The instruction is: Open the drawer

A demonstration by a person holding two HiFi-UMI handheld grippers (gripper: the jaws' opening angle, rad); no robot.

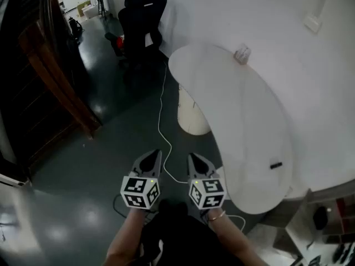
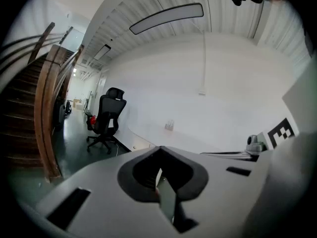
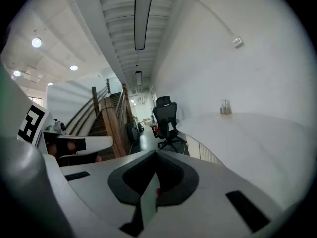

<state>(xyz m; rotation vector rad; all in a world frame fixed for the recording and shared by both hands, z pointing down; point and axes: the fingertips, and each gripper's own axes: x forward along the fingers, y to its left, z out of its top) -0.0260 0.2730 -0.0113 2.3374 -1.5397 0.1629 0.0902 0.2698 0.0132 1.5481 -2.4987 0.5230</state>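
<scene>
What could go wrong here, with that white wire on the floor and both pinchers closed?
1. The left gripper and right gripper are both shut and empty; they would probably slide off a handle unless opened first.
2. The white cable runs along the floor to just under them, so a step forward might snag it.
3. The right gripper hangs close to the white table's edge; a sideways swing could knock it.

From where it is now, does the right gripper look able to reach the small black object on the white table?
Probably yes: only bare table lies between the right gripper and the small black object, and nothing blocks it, though its shut jaws must open first.
</scene>
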